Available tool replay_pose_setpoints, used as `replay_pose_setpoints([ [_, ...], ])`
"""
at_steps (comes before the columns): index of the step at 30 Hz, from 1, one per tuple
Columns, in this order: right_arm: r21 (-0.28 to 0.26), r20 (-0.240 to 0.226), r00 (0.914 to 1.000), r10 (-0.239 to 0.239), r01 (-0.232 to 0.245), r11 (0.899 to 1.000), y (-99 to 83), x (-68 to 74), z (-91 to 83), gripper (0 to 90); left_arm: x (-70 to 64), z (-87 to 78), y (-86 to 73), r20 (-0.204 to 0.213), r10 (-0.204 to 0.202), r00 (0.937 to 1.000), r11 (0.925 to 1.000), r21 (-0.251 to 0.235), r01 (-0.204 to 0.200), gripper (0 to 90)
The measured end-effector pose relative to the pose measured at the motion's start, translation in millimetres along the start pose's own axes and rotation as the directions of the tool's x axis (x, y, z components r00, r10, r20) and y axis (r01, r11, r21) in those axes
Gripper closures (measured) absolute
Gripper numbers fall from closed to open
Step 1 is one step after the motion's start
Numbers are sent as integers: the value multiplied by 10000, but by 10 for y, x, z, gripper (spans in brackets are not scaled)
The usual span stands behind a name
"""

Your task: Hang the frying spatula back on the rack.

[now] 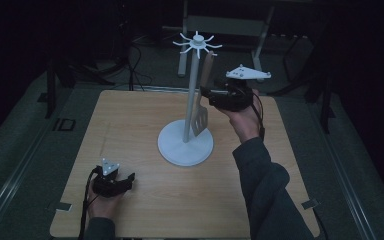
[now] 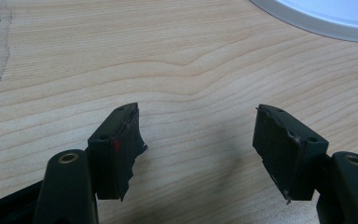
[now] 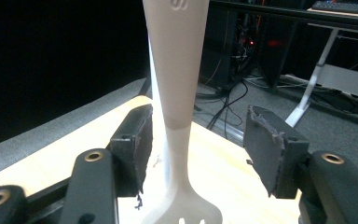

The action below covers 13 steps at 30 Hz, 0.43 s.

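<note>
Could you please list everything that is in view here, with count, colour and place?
table: one, light wood, centre of the high view.
utensil stand: one, white, round base and pole with hooks on top, middle of the table.
slotted spatula: one, pale, hanging beside the stand's pole, handle between the right gripper's jaws, which are apart from it.
desk frame: one, white, on the floor beyond the table.
left gripper: one, black, near-left table area, jaws open.
right gripper: one, black, raised at the spatula.
</note>
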State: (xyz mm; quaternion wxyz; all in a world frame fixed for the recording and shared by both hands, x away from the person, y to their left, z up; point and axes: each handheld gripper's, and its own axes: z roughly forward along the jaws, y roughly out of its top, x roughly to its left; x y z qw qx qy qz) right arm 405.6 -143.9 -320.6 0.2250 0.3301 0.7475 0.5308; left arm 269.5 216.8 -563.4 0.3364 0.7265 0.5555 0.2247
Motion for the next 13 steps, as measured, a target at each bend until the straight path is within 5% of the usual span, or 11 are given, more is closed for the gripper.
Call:
replay_pose_setpoints([
  [13,-29,57,9998,-188,188,9998,-116,-72,-173,412,14,22,-1,-8,-32,10000,9999,134,32,323],
])
